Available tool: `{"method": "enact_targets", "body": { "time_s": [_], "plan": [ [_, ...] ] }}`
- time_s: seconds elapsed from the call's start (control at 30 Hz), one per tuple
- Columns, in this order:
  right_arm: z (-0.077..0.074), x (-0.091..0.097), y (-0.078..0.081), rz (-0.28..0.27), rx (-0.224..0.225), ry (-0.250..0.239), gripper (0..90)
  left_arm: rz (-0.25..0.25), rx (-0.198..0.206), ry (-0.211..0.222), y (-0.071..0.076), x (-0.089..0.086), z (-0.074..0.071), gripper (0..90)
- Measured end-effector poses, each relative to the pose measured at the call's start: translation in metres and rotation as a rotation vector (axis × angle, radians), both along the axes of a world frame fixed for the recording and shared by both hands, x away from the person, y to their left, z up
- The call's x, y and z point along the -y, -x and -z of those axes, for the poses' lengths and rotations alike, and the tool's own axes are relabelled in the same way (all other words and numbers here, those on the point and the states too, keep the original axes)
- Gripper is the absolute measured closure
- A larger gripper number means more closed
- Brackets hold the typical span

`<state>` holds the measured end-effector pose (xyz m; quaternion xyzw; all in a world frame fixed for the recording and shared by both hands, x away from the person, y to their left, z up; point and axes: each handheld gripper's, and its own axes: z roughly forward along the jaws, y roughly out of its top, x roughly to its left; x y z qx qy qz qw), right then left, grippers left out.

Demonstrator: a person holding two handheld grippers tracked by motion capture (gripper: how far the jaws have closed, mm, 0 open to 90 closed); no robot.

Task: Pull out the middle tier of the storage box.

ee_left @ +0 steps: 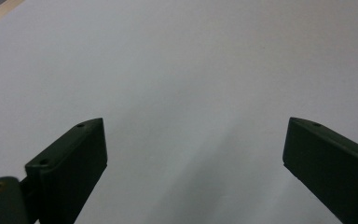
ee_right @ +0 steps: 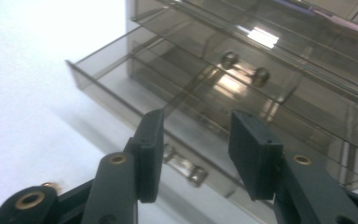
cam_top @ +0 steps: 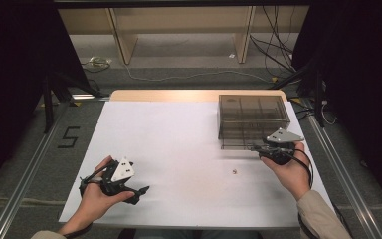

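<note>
The drawer (ee_right: pixel 121 88) – light, stiff, slippery plastic – is best gripped at its metal handle (ee_right: pixel 186 169), at 6 o'clock under the released right gripper (ee_right: pixel 196 149); left gripper (ee_left: pixel 193 158) released.

1. A smoky, clear drawer cabinet (ee_right: pixel 279 60) is seen on the white table surface (ee_right: pixel 28 93) — its lowest drawer (ee_right: pixel 121 84) pulled out.
2. The right gripper (ee_right: pixel 196 154) is held at the drawer front, jaws parted — nothing gripped between them.
3. A metal handle (ee_right: pixel 184 168) is glimpsed below.

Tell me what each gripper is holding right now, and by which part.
Nothing is held. The left gripper is open over the bare white table. The right gripper is open just in front of the pulled-out drawer of the clear drawer box, jaws apart, nothing pressed between them.
</note>
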<state>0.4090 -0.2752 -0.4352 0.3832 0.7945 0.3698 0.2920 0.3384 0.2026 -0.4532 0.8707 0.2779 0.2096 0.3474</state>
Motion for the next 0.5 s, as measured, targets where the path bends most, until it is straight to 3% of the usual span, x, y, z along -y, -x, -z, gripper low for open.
{"method": "enact_targets", "body": {
  "time_s": [0.5],
  "plan": [
    [0.004, -0.018, 0.016, -0.058, -0.03, -0.044, 50.8, 0.0, -0.003, 0.002, 0.001, -0.002, 0.001, 6.3]
  ]
}}
